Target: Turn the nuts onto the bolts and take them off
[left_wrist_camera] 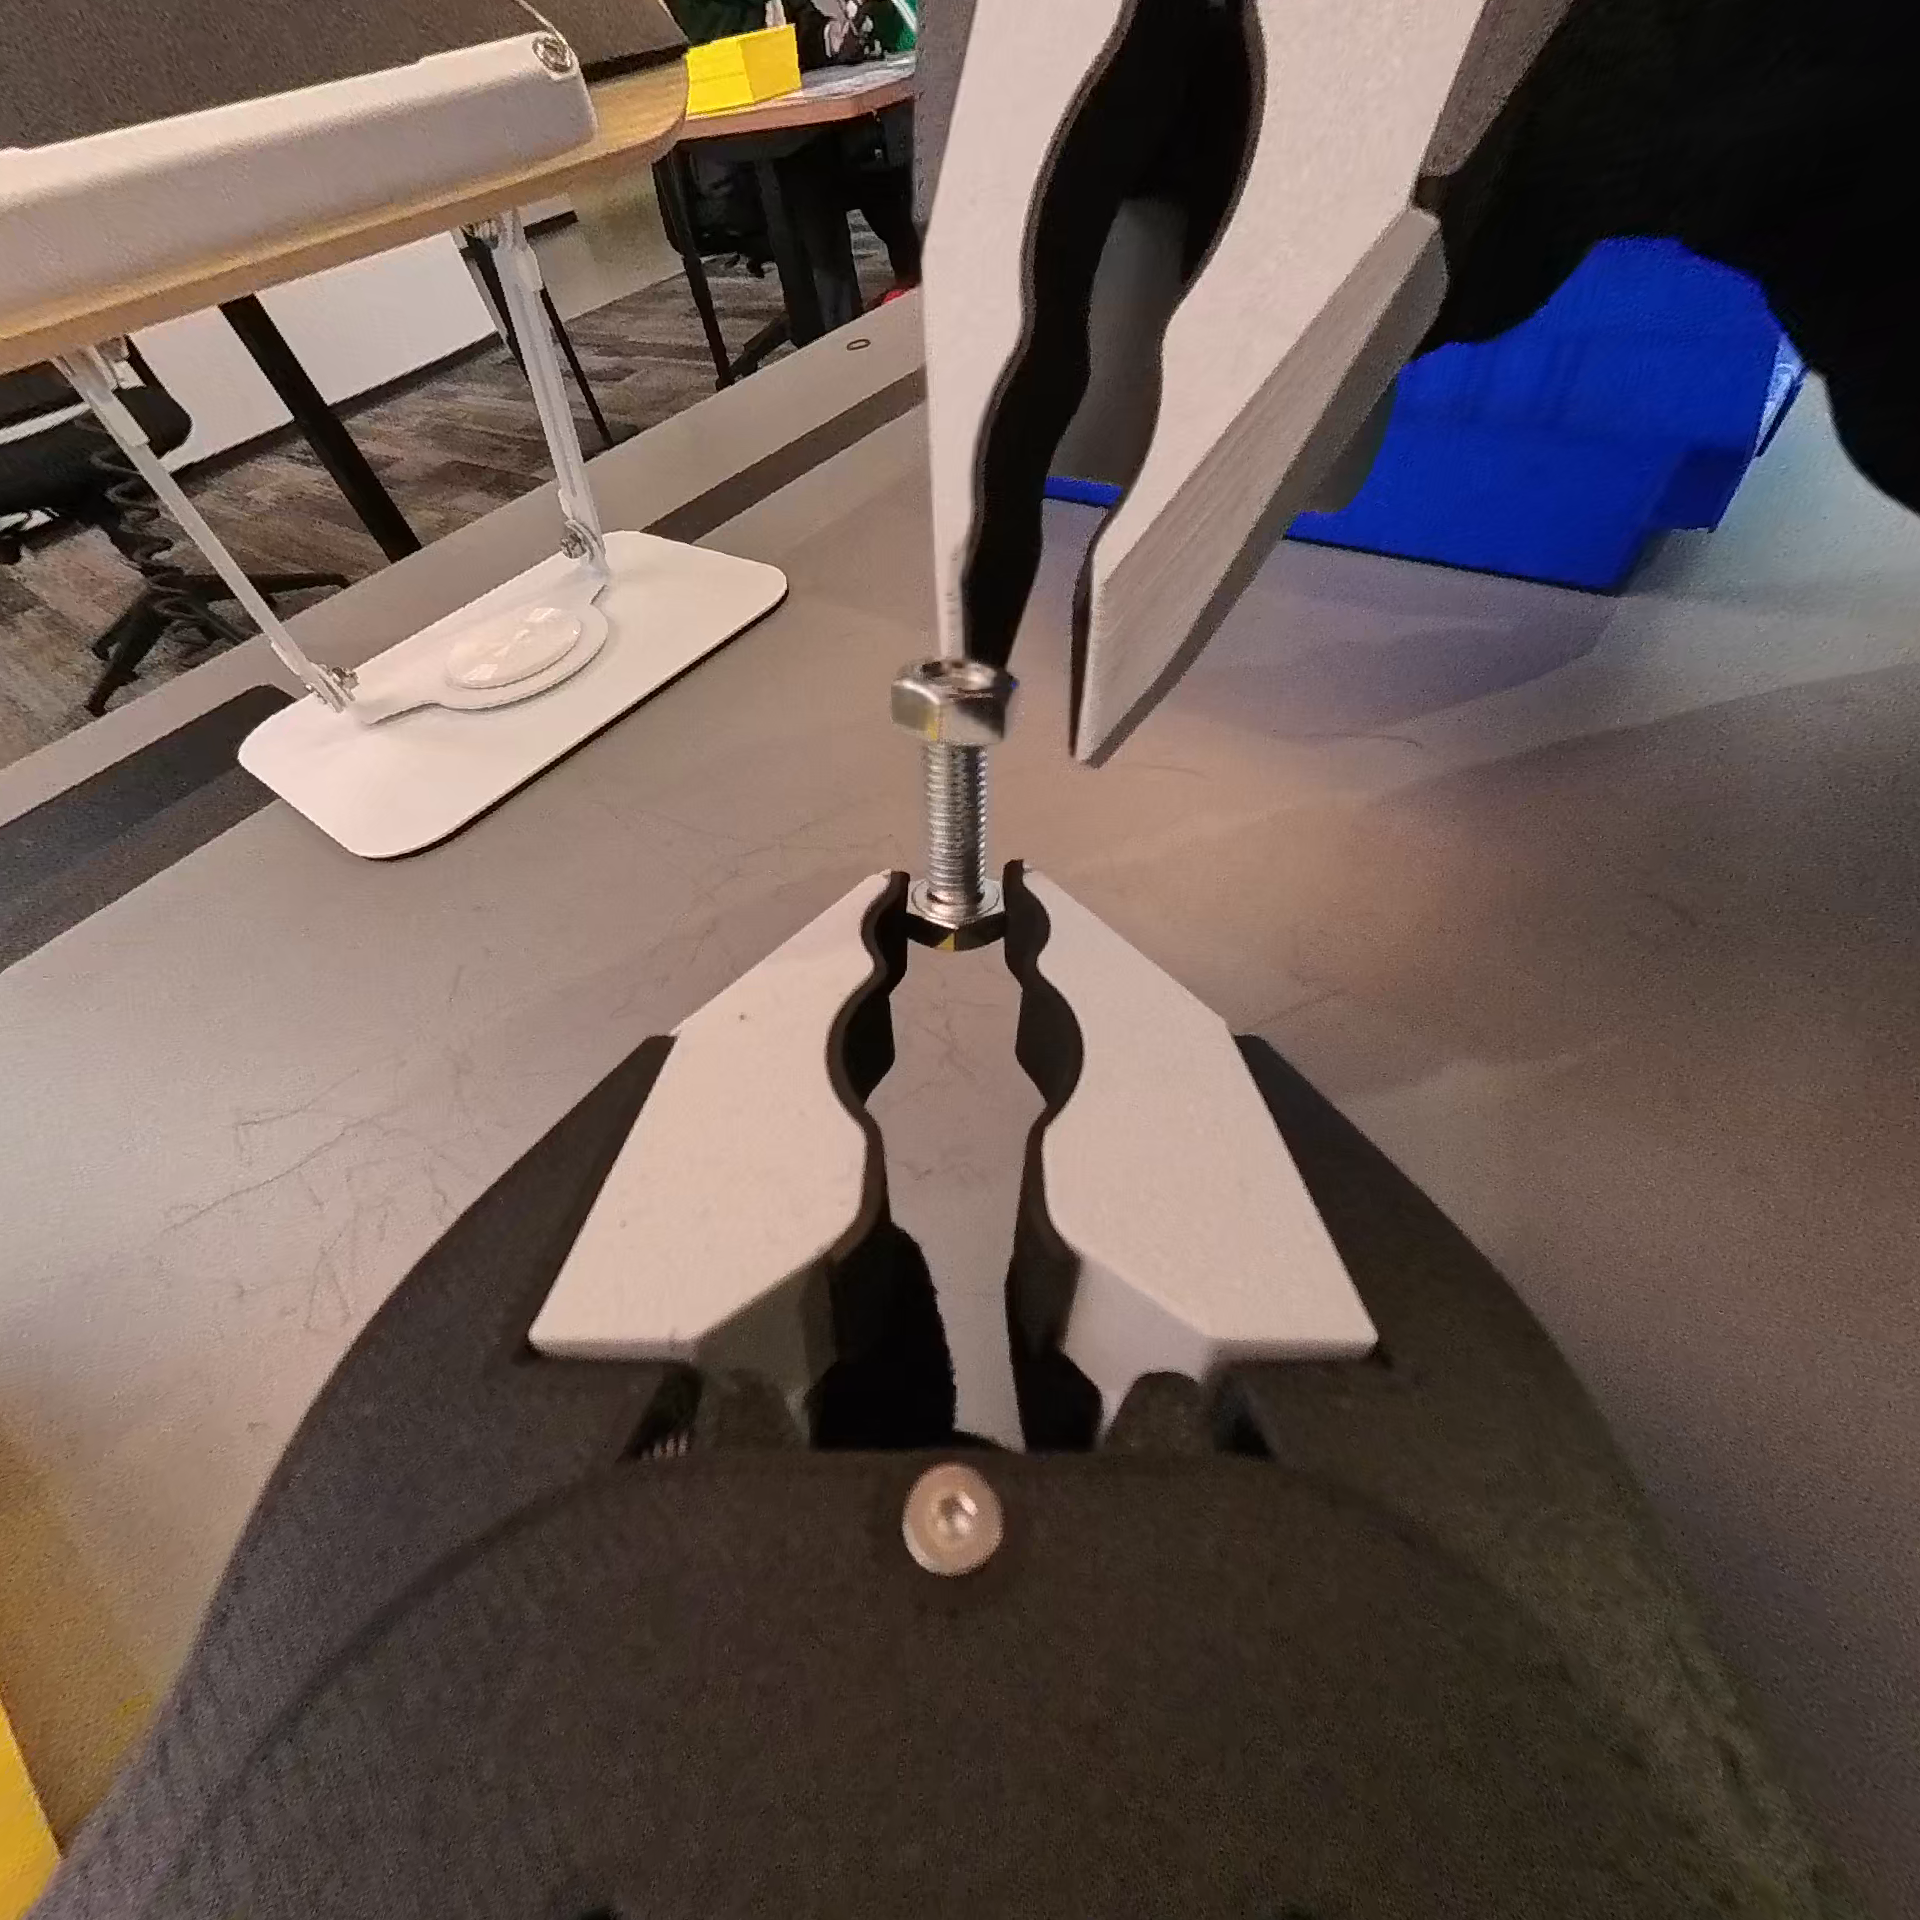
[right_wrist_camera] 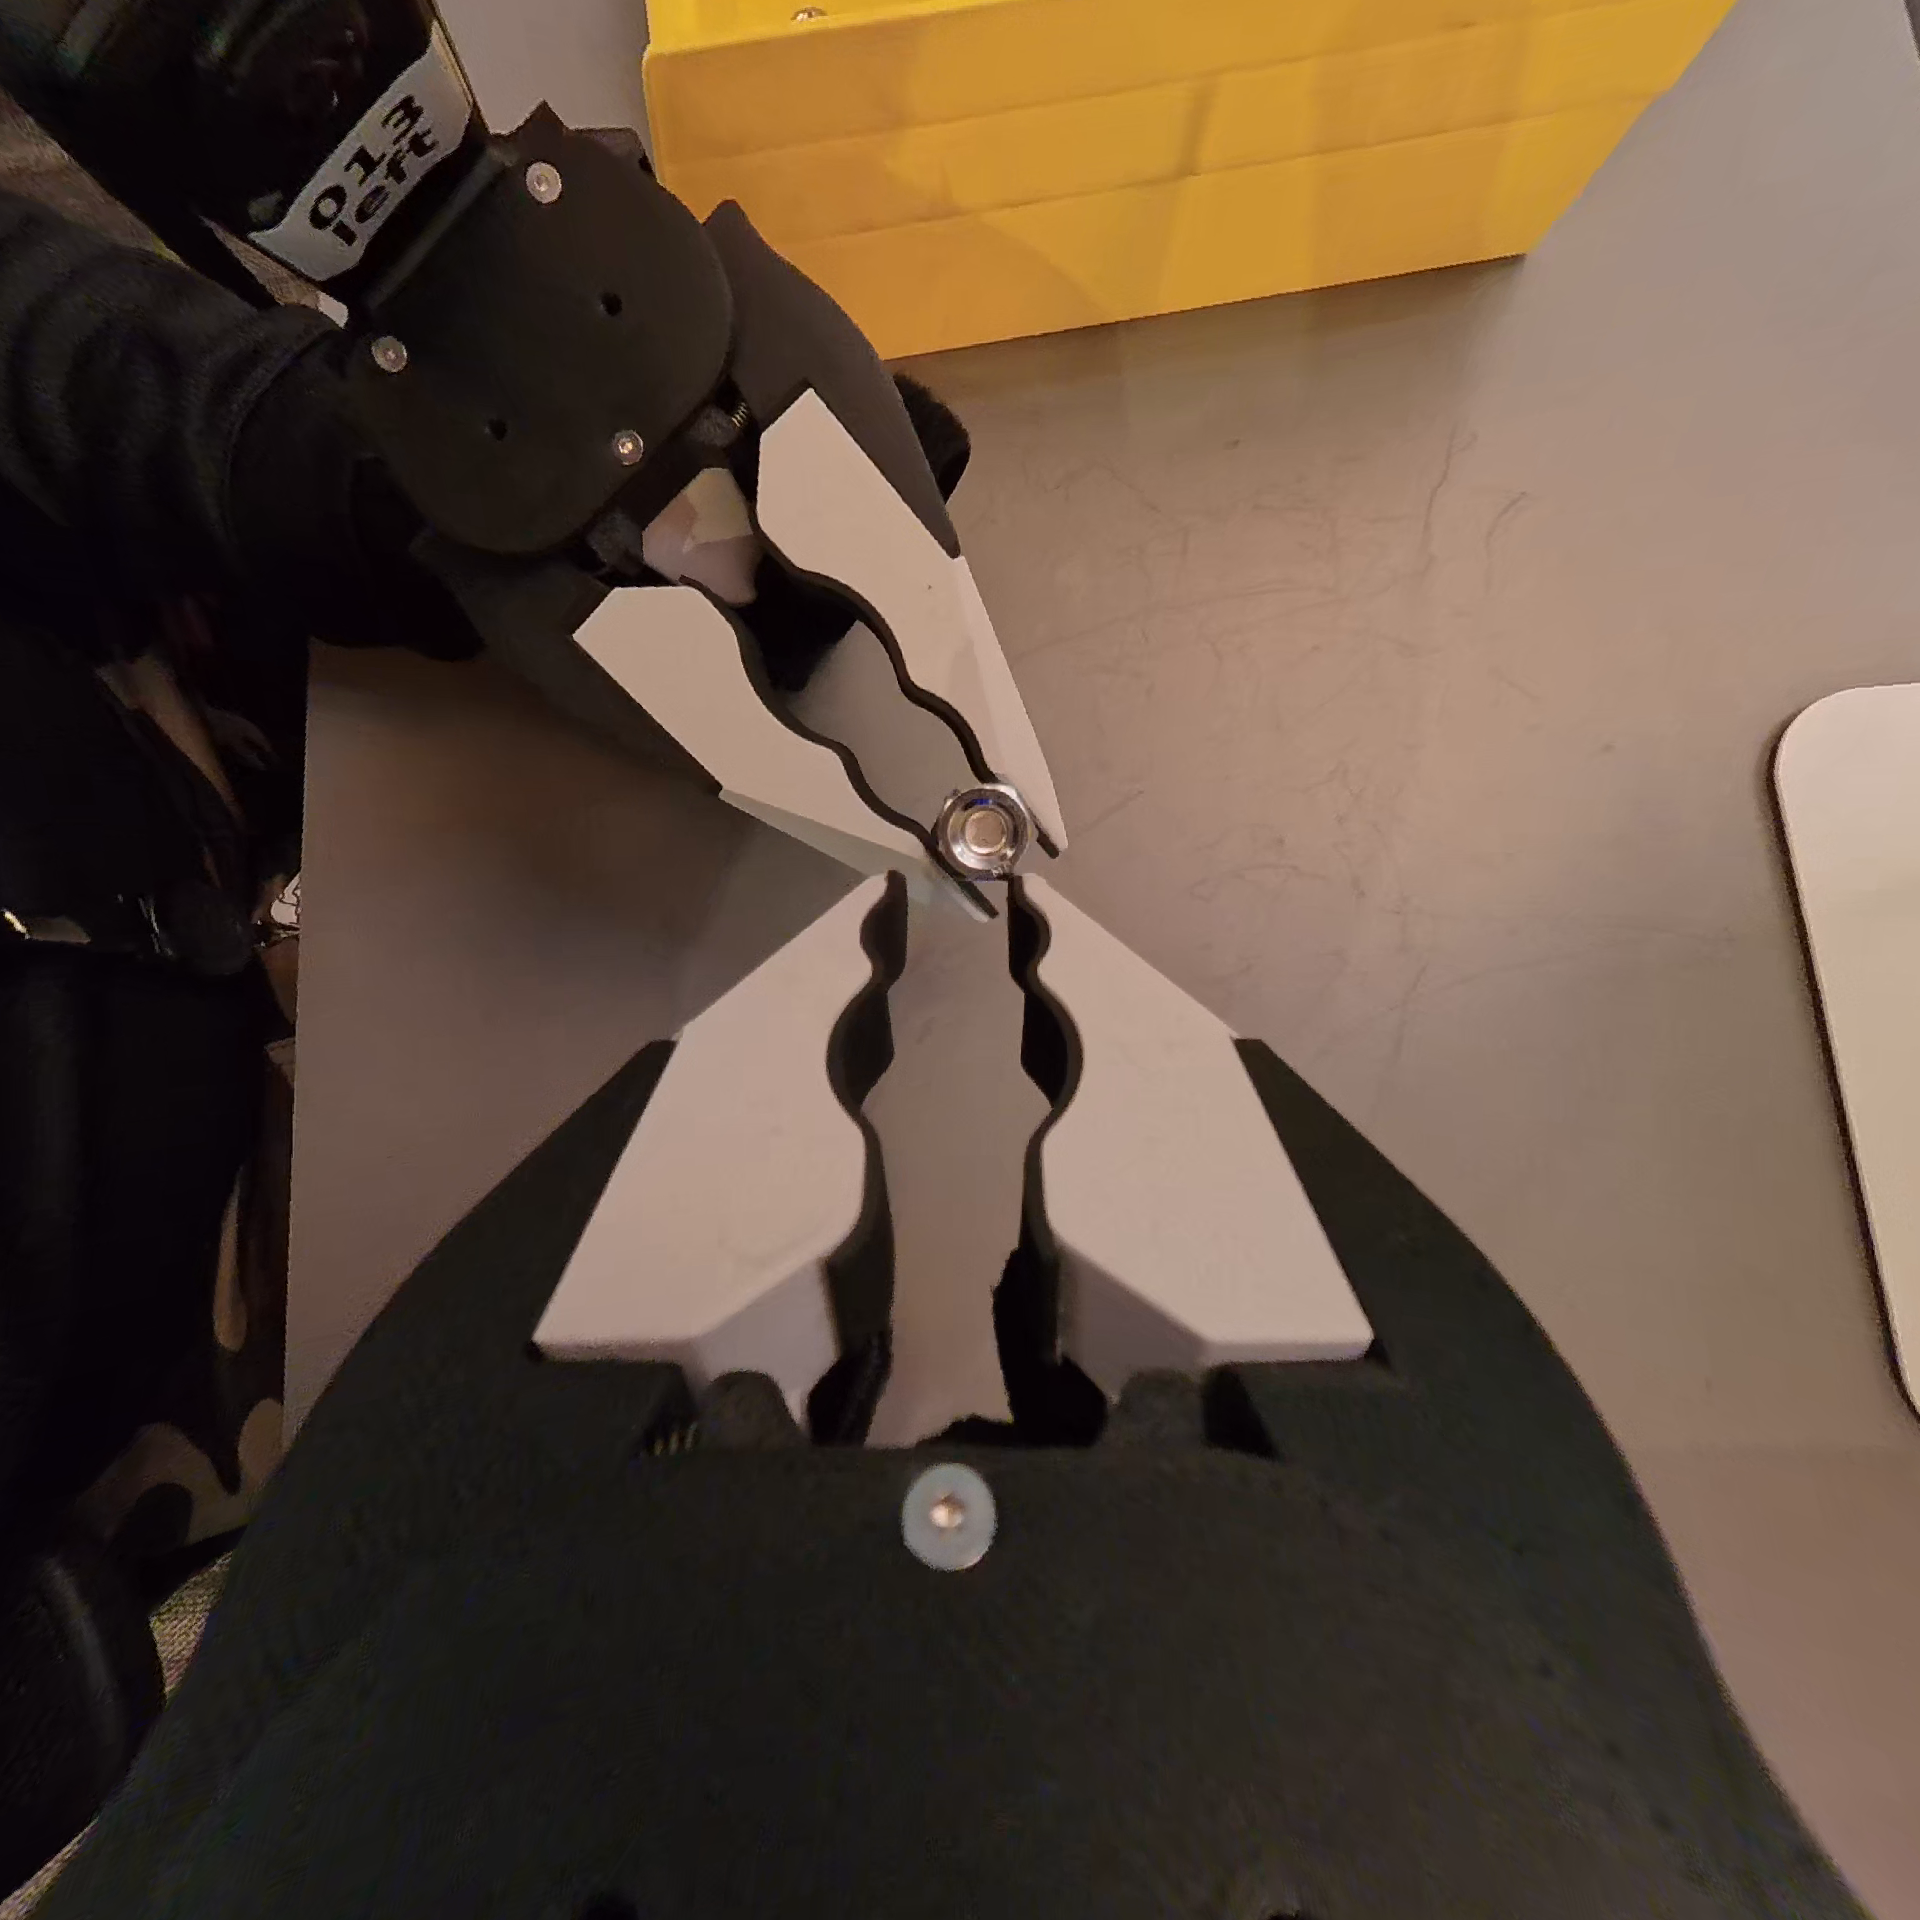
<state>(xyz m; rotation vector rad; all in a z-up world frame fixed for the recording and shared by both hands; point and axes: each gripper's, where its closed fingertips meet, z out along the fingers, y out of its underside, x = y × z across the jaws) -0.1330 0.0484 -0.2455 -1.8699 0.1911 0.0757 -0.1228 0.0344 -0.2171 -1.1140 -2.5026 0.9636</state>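
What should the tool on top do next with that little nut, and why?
Probably close the right tool on the nut and twist. The nut sits at the bolt's top, the left tool clamps the bolt's head, and the right tool is open, touching the nut without gripping it.

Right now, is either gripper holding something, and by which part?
The left gripper pinches the bolt by its head. The right gripper is open above the nut.

We see our left claw [left_wrist_camera: 951, 914] clamped on the head of an upright bolt [left_wrist_camera: 951, 831] above the grey table [left_wrist_camera: 416, 1039]; a nut [left_wrist_camera: 951, 698] tops it, and the right claw [left_wrist_camera: 1023, 696] hangs spread around the nut.
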